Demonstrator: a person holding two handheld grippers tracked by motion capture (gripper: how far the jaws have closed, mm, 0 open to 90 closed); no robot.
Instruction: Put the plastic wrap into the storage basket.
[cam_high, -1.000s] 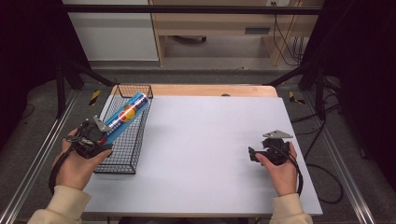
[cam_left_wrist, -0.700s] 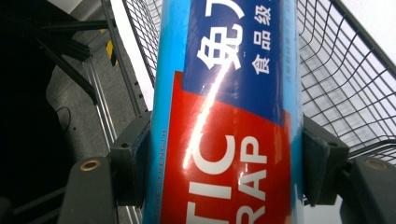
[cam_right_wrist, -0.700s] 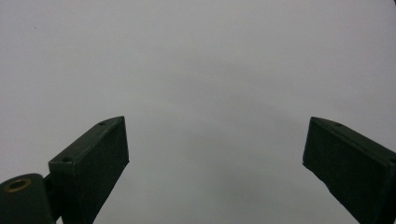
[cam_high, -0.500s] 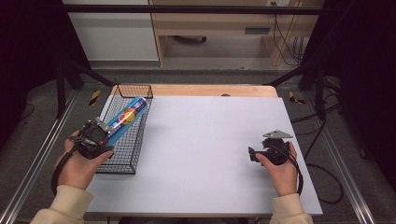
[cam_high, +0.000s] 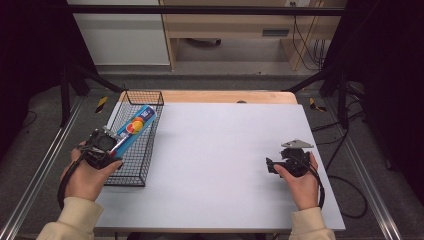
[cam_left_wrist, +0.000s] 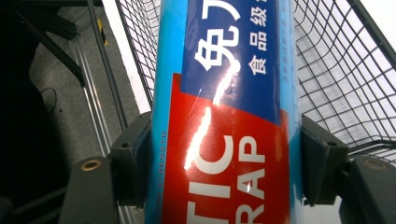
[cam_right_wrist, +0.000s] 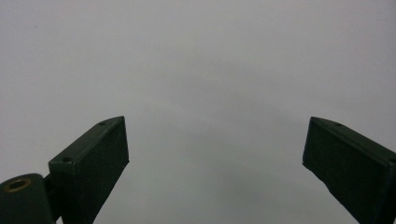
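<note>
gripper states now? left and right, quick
Left gripper: shut on the plastic wrap box, over the wire basket.
Right gripper: open, holding nothing, above the white table.

grey speckled floor, pale wooden desk beyond, white cabinet panel, black cables, dark surroundings

The high view looks forward and down over the table; each gripper view sits close along its own jaws. The left shares the wire basket with the high view; the right faces bare tabletop.
</note>
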